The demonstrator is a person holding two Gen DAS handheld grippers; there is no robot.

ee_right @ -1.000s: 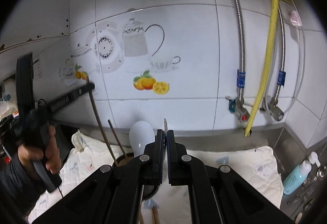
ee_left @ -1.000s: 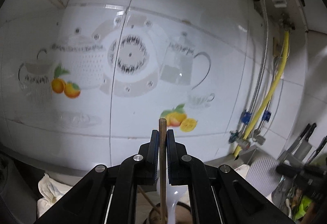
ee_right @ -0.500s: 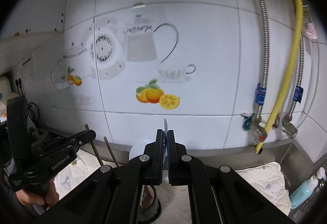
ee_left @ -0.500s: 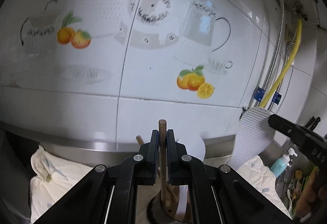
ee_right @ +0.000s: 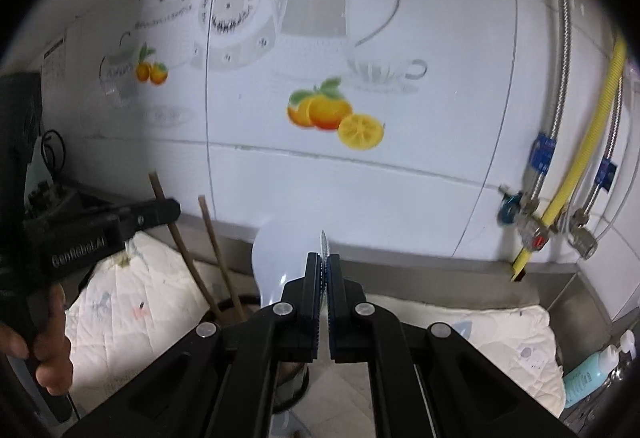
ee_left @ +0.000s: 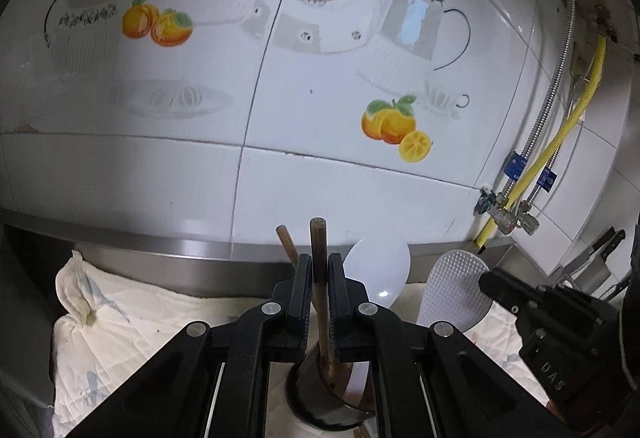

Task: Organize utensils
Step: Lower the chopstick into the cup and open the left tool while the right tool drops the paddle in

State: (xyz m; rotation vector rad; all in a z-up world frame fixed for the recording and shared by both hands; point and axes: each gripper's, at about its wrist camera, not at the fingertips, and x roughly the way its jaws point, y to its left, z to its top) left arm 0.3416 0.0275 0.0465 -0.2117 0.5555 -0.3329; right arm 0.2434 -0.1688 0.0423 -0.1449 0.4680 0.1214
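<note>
While both hands have lowered toward the dark utensil holder [ee_left: 332,406], the left tongs [ee_left: 319,278] stay clamped on a wooden chopstick [ee_left: 319,278] whose tip has entered it; right tongs [ee_right: 324,278] pinch a dimpled white rice paddle [ee_left: 452,286] edgewise, awaiting insertion

I saw a steel counter [ee_right: 460,270] along the tiled wall, a white quilted cloth [ee_left: 132,322] spread over it, a dark holder [ee_left: 320,410] standing on that cloth
</note>
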